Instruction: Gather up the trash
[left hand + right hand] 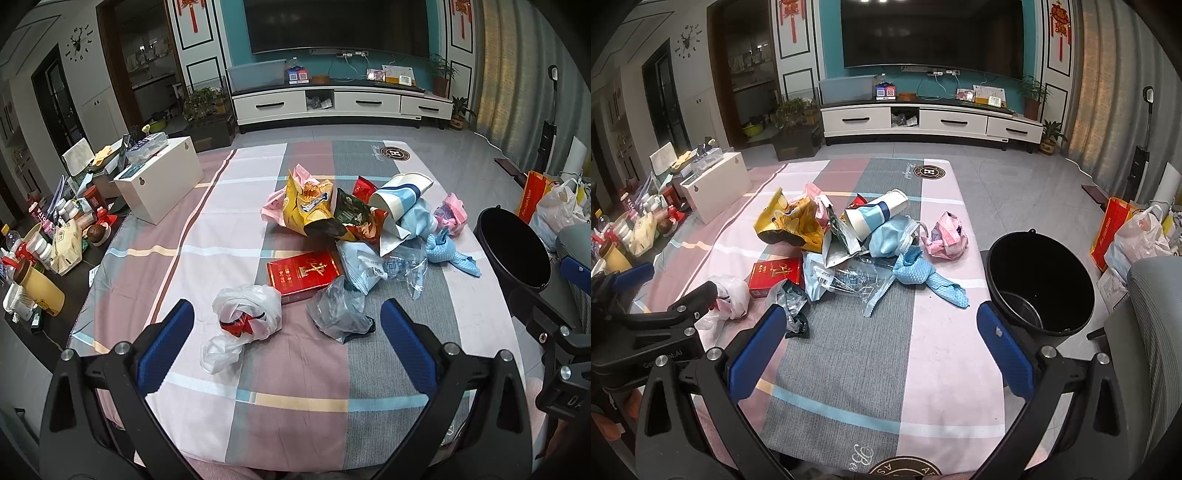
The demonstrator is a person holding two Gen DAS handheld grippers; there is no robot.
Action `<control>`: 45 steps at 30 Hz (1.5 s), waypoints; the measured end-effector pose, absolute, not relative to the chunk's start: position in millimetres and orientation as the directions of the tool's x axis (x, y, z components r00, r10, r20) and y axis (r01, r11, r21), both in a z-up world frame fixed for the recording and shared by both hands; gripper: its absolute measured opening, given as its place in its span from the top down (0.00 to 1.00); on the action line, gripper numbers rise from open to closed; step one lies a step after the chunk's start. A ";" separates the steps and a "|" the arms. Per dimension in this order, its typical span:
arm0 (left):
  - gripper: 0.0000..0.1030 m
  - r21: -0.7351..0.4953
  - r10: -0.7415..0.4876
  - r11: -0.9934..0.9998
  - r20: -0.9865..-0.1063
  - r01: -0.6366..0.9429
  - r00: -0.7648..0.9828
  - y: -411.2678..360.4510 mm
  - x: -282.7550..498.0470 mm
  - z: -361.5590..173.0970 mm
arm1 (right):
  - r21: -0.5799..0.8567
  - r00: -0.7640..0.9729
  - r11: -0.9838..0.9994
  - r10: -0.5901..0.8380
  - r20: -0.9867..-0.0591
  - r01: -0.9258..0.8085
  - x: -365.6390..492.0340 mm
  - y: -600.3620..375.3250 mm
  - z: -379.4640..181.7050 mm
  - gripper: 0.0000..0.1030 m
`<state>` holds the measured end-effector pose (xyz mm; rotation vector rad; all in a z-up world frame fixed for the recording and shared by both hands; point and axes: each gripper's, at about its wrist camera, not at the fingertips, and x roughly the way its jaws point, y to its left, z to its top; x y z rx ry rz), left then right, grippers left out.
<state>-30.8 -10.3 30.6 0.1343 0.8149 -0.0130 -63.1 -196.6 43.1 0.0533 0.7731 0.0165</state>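
Living room, television wall behind; low table under a checked cloth, cluttered shelf at its left edge. Found heaped mid-table: yellow snack bag, paper cup tipped on its side, red carton lying flat, clear wrappers, pink wrapper, blue cloth. Nearer the front edge, well apart from the heap: white plastic bag and grey plastic bag, side by side. Black bucket stood just off the table's right edge; appeared empty, though the bottom was dim and only partly seen. Judged as barely begun: nothing collected, every item left to move.

Left gripper held low over the near table, level, pointed forward, jaws spread wide, nothing between them; the two bags just ahead. Right gripper posed likewise beside it, jaws wide apart and empty, bucket near its right finger.
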 end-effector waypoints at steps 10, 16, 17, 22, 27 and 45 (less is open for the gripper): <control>0.02 0.115 0.038 0.991 -0.729 0.068 0.683 -12.8 -31.7 26.4 | 0.050 0.716 0.999 0.031 -0.697 0.005 -62.3 -196.4 42.2 0.02; 0.02 0.113 0.034 0.991 -0.733 0.073 0.679 -13.7 -31.2 25.0 | 0.051 0.718 0.999 0.033 -0.695 0.004 -62.6 -196.3 42.2 0.02; 0.02 0.113 0.034 0.991 -0.733 0.073 0.679 -13.7 -31.2 24.9 | 0.050 0.719 0.999 0.032 -0.695 0.004 -62.6 -196.2 42.2 0.02; 0.02 0.084 0.006 0.993 -0.740 0.084 0.672 -12.1 -29.3 21.9 | 0.068 0.704 0.998 0.045 -0.709 0.005 -61.7 -200.1 36.7 0.02; 0.02 -0.076 -0.137 0.990 -0.739 0.120 0.660 16.3 -22.3 12.5 | 0.149 0.644 0.989 0.123 -0.755 -0.014 -53.2 -206.4 13.6 0.02; 0.02 -0.231 -0.193 0.973 -0.768 0.018 0.611 83.5 19.5 -71.2 | 0.304 0.436 0.917 0.391 -0.811 -0.257 10.8 -129.5 -79.4 0.15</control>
